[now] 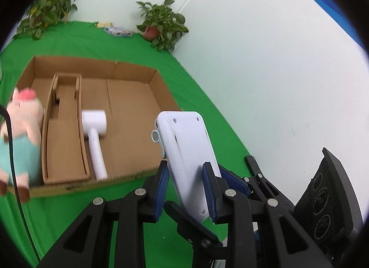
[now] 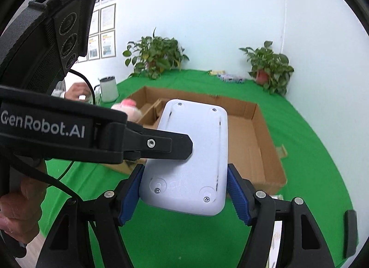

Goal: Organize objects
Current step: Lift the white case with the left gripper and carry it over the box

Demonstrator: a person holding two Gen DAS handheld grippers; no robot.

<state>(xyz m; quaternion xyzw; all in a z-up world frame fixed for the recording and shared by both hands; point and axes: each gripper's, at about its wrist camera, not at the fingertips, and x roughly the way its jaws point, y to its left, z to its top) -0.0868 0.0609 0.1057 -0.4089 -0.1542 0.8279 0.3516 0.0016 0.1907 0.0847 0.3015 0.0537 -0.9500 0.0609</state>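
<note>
A flat white plastic device point(image 1: 186, 150) with screws on its back is held in the air in front of the cardboard box point(image 1: 129, 97). My left gripper point(image 1: 185, 175) is shut on its flat faces. In the right wrist view the device point(image 2: 189, 157) sits between my right gripper's point(image 2: 185, 189) blue pads, which touch or nearly touch its side edges. The left gripper's finger point(image 2: 166, 145) lies across it. A white hair dryer point(image 1: 94, 134) lies inside the box. A pink pig plush point(image 1: 20, 134) lies in the box's left compartment.
The box has a narrow cardboard divider point(image 1: 64, 129) left of the dryer. Two potted plants point(image 2: 154, 55) point(image 2: 267, 67) stand at the back of the green cloth point(image 2: 299, 141). A white cup point(image 2: 108, 88) and small packets point(image 2: 230, 77) sit near the back. A black cable point(image 1: 11, 143) hangs at left.
</note>
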